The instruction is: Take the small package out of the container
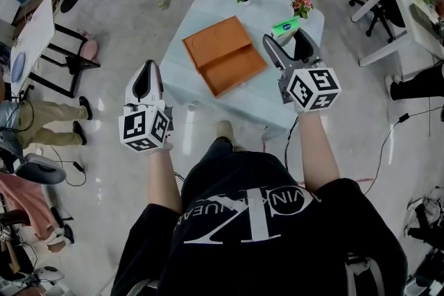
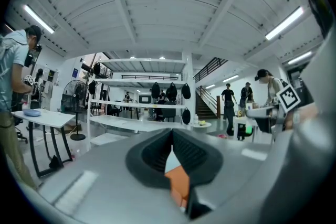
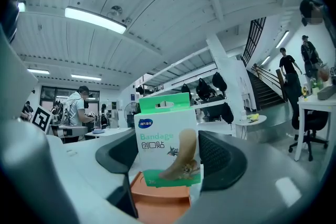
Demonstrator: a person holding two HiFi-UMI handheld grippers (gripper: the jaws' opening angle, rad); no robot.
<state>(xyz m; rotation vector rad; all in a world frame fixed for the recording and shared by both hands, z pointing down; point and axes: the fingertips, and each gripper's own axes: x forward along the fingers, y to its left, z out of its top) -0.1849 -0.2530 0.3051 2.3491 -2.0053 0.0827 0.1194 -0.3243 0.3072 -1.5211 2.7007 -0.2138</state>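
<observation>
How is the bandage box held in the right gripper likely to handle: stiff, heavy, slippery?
The bandage box looks like thin printed card, so it is probably light and may dent if the right gripper squeezes harder. Its smooth printed faces could slip between the pads. It is tall and flat, so stood upright it would likely tip over.

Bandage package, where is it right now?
The bandage package is clamped in the right tongs. In the head view it shows over the far right corner of the table, right of the orange container and near the pink flowers.
</observation>
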